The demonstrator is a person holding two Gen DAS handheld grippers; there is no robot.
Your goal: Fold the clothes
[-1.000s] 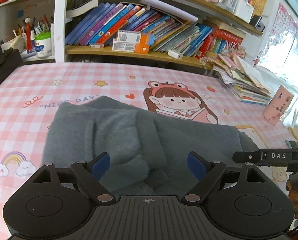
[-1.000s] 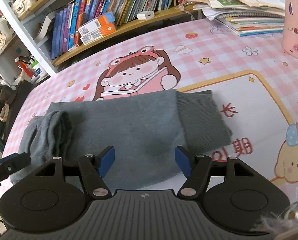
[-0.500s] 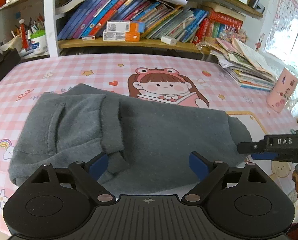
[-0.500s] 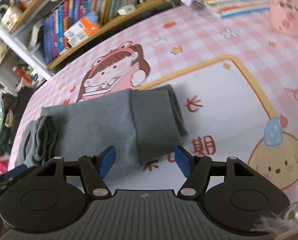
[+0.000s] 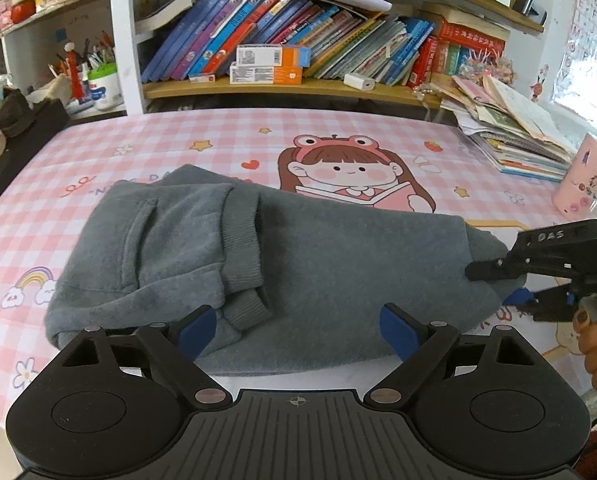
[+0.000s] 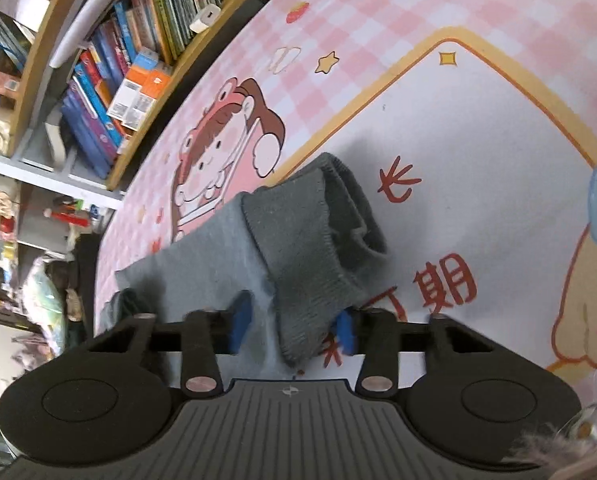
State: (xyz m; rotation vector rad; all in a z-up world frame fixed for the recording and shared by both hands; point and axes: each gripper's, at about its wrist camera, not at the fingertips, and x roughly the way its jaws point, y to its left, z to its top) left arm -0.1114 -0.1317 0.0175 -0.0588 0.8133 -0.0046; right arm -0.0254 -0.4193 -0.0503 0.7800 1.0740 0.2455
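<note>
While inspected, garment: grey sweatshirt (image 5: 330, 264) lies flat on the tablecloth (image 5: 226, 152).
Left gripper (image 5: 298, 332): spread wide, empty, at the sweatshirt's near edge.
Right gripper (image 6: 292, 326): partly closed, pads either side of the sweatshirt's ribbed hem (image 6: 302, 264).

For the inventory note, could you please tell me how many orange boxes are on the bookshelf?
2: a lower orange box on the shelf board and an upper orange box stacked on it, in front of the books. Others may be hidden.
</note>
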